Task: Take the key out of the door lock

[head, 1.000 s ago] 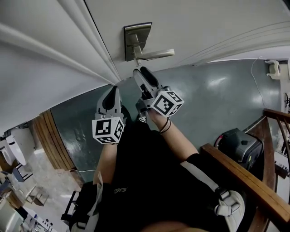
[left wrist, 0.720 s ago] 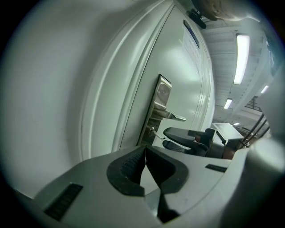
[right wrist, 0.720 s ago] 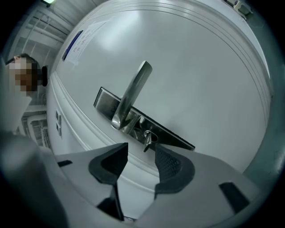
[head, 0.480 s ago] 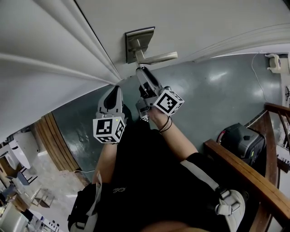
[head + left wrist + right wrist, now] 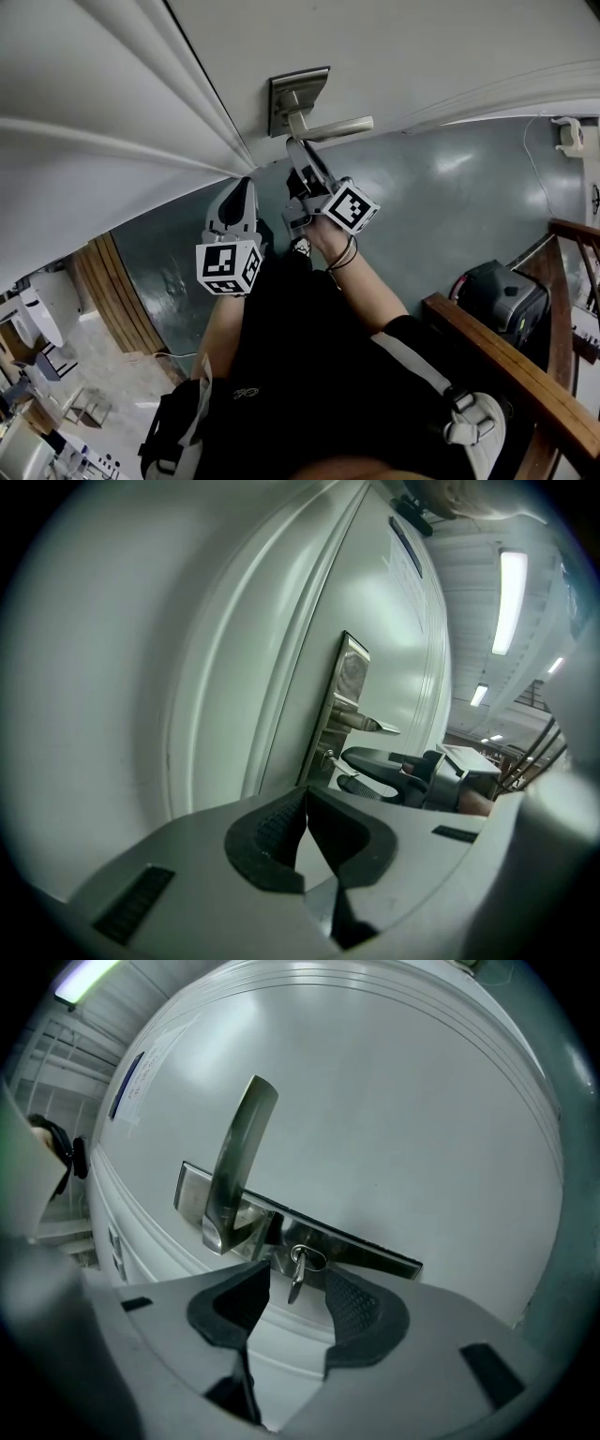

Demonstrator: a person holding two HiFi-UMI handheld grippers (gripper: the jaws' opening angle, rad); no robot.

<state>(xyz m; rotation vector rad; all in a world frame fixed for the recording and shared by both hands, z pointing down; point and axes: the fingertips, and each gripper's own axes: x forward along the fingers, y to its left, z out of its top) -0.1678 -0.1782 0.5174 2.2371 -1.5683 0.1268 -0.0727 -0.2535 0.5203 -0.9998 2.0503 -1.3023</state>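
A small metal key (image 5: pixel 296 1271) sticks out of the keyhole in the steel lock plate (image 5: pixel 375 1252), just under the lever handle (image 5: pixel 239 1157) on the white door. My right gripper (image 5: pixel 298 1290) is up against the plate with its jaws apart. The key hangs between the pads without being pressed. In the head view the right gripper (image 5: pixel 298 150) reaches up beneath the handle (image 5: pixel 333 127). My left gripper (image 5: pixel 239 192) hangs lower and left, shut on nothing. The left gripper view shows the key (image 5: pixel 330 757) beside the right gripper's fingers (image 5: pixel 384 761).
The white door (image 5: pixel 422 47) and its moulded frame (image 5: pixel 141 122) fill the top of the head view. Below lies a green floor (image 5: pixel 441 216). A wooden railing (image 5: pixel 506 366) and a black case (image 5: pixel 497 295) stand at the right.
My right gripper has moved up toward the lock plate, closer under the handle, with its jaws slightly narrower. The left gripper has barely shifted.
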